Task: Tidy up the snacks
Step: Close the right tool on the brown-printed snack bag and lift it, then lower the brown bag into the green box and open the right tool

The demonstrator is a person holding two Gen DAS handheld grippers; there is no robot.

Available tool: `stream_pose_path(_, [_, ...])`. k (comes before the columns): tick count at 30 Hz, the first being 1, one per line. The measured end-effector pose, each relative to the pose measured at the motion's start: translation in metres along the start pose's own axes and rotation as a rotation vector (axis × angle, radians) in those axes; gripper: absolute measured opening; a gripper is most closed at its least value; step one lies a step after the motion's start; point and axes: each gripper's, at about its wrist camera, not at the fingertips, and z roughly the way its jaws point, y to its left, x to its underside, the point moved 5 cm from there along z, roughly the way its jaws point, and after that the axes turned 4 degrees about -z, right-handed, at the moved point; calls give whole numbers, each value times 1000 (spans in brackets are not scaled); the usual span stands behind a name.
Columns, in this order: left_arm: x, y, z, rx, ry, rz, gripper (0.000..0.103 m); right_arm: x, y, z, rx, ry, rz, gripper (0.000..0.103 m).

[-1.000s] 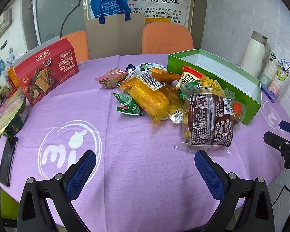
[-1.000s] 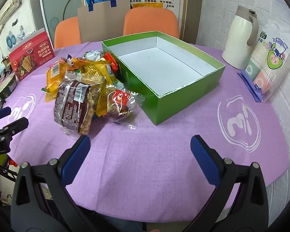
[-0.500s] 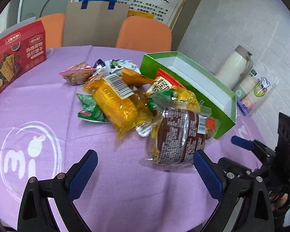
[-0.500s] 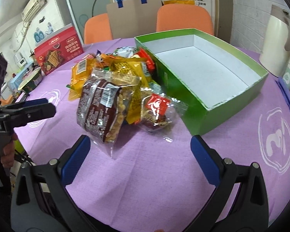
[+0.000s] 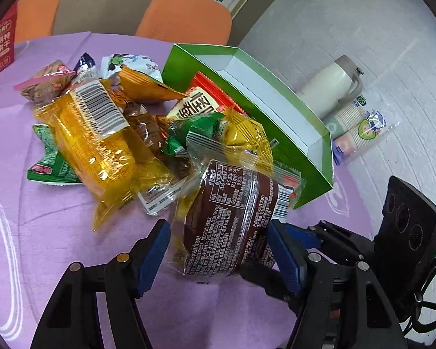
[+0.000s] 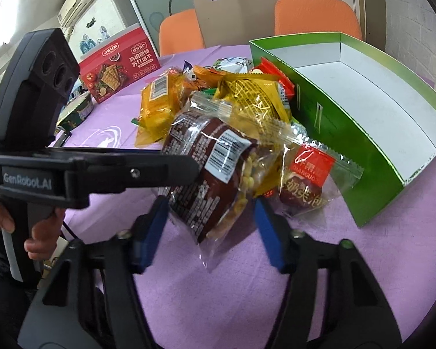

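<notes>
On the purple table (image 5: pixel 58 232), beside the empty green box (image 6: pixel 363 157), lies the snack heap; its nearest piece, a brown packet (image 5: pixel 232 221), points its long axis away from both claws. Left claw (image 5: pixel 218 250) and right claw (image 6: pixel 210 226) each straddle it, spread; contact seems close, though I cannot tell which is nearer.

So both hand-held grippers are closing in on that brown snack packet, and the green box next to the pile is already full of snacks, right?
Not quite. The green box is empty: the right wrist view shows its bare white floor. The rest holds: both the left hand-held gripper and the right hand-held gripper bracket the brown snack packet.
</notes>
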Motion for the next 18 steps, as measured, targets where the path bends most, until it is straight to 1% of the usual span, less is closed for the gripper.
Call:
stream_pose_path(1, [0,-1,1,-12,-1,14,56,0,-1,1,-4,1,7,48])
stream_pose_path(3, [3,-3,-2,-7,-6,15,49,-1,1,-2,9,-9,7,42])
stream_pose_path(6, [5,-10,-16,4,-34,23,48,-4,8,-16,20,-45,-14,41])
stream_pose_path(8, [1,-22,-27,14,-61,51,48,-9,11,-30,48,-78,-40,40])
stream_pose_path(12, [-26,-55,-39,43,-118,140,48,-28,0,-58,103,-163,-51,40])
stream_pose_path(15, [-55,-80,-33,62,-145,190,48,-47,-20,-75,170,-223,-31,40])
stream_pose_path(18, [-84,-99,-20,92,-164,234,48,-68,-47,-83,213,-273,17,41])
